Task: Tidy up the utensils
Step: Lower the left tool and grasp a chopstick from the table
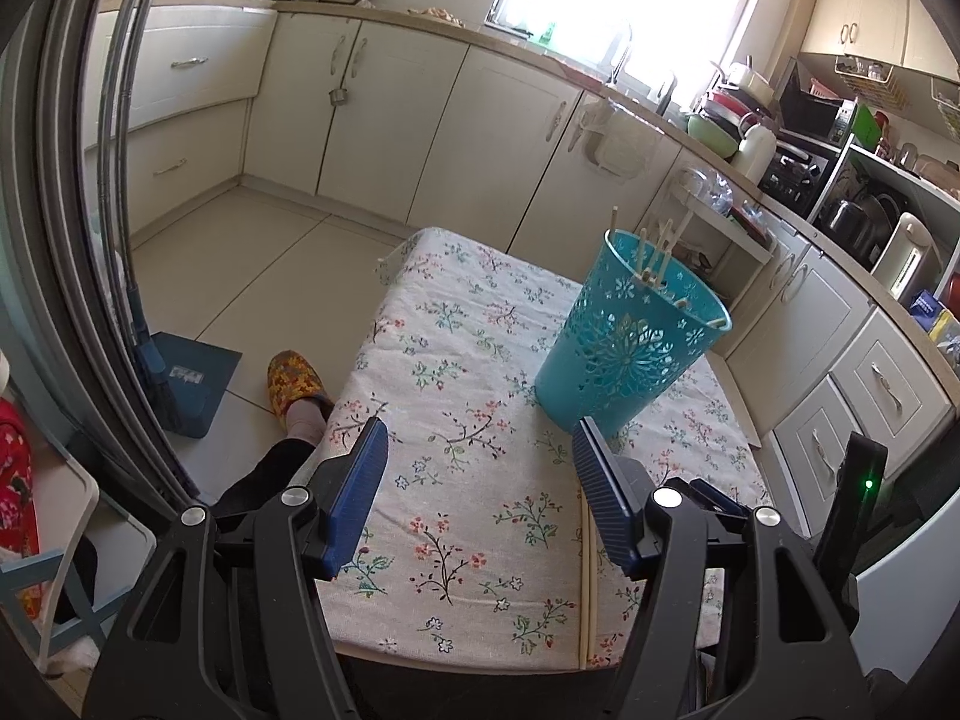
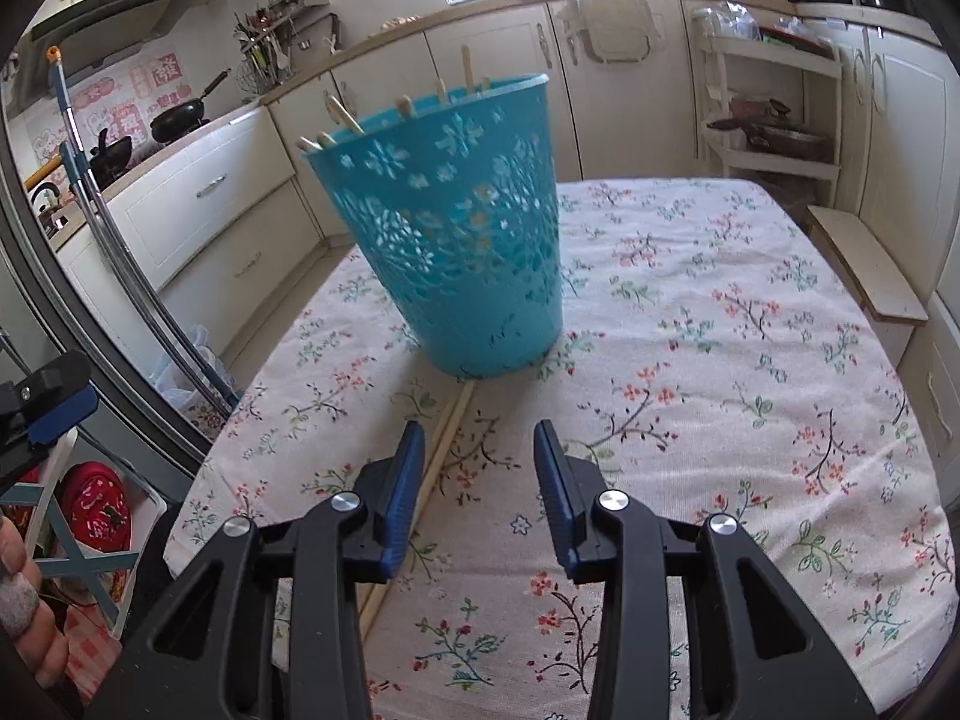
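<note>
Right gripper [image 2: 477,426] open, empty, above the floral tablecloth [image 2: 690,324]. Left gripper [image 1: 477,426] likewise open and empty. A pair of chopsticks [image 2: 447,426] lies flat beside the right gripper's left finger, long axis running toward the blue basket [image 2: 456,228], which holds upright chopsticks. Kitchen cabinets [image 1: 480,138] stand beyond.

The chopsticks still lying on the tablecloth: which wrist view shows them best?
The right wrist view. There the loose chopsticks run from the blue basket base back beside the right tool, mostly uncovered. In the left wrist view only a short stretch shows, with the left tool's finger hiding the far end.
</note>
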{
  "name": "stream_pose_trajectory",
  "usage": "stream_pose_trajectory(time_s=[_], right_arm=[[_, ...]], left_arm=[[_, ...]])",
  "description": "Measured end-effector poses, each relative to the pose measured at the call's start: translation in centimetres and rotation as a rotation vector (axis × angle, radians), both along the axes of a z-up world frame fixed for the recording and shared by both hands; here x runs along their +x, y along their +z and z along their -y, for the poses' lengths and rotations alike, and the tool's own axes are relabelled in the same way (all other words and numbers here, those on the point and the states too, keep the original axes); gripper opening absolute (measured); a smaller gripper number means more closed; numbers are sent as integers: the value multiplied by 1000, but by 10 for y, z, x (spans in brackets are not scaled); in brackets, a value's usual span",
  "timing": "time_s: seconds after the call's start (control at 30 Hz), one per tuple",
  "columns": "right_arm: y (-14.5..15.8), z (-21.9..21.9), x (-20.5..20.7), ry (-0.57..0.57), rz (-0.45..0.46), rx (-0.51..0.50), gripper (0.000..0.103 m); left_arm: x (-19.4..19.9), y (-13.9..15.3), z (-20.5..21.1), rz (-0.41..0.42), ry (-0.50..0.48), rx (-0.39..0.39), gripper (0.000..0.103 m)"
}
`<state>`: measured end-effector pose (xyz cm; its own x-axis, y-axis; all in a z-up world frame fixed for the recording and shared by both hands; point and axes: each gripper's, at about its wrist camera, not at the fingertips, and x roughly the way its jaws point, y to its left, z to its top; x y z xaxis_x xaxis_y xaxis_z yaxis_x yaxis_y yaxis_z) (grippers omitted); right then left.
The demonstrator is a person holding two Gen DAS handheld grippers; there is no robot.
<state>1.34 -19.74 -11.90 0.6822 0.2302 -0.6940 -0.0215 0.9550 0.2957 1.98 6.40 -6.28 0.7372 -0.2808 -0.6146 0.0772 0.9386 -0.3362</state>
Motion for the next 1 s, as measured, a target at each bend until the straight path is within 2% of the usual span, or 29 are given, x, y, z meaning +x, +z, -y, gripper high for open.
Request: stream_pose_trajectory(time_s=[0.2,0.47,0.9,1.0], right_arm=[[-13,-18,11,55,-44,-20,37],[-35,-44,28,83,-107,-85,28],[-32,-33,33,37,-80,-26,26],[-34,-34,36,40,-97,-44,27]], left_arm=[[5,-11,12,-22,-21,18,61],[15,-23,13,-58,-15,19,61],[21,-35,21,-80,-27,32,61],[21,-35,23,-80,-30,35,61]])
